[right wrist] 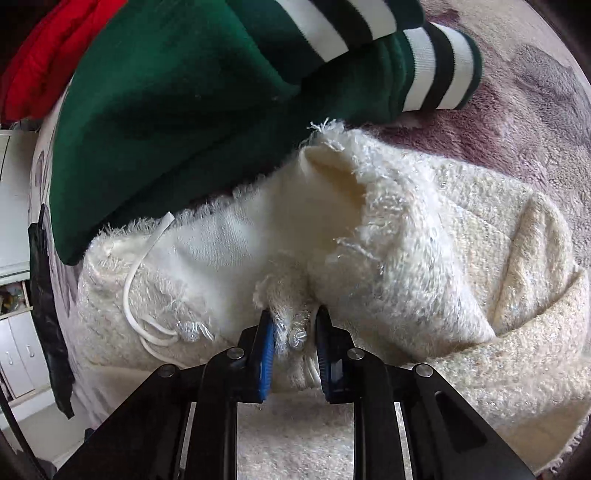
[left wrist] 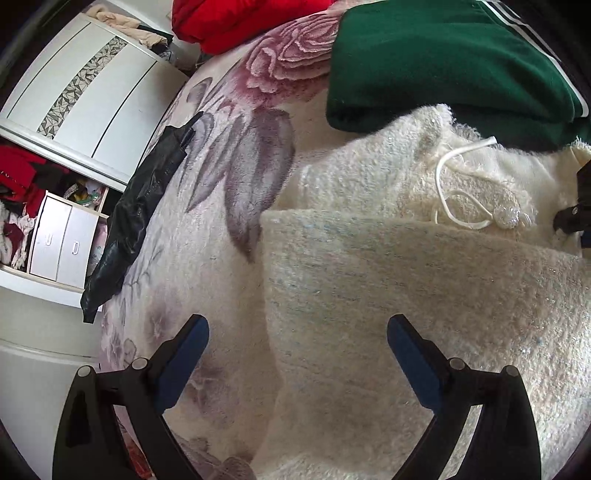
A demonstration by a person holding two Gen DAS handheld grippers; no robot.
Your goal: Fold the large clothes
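Observation:
A cream fuzzy knit garment [left wrist: 424, 280] lies partly folded on a floral bed blanket [left wrist: 207, 221]. A white drawstring [left wrist: 448, 192] with a beaded end lies on it. My left gripper [left wrist: 297, 328] is open and empty, just above the garment's folded left edge. In the right wrist view my right gripper [right wrist: 293, 325] is shut on a bunched fold of the cream garment [right wrist: 424, 266], near its white lining [right wrist: 229, 236]. The right gripper's tip also shows at the right edge of the left wrist view [left wrist: 576, 218].
A folded green garment with white stripes [left wrist: 443, 62] [right wrist: 177, 110] lies against the cream one at the far side. A red garment [left wrist: 240, 18] lies beyond it. A black leather piece [left wrist: 136, 214] hangs at the bed's left edge. A white wardrobe [left wrist: 81, 99] with drawers stands left.

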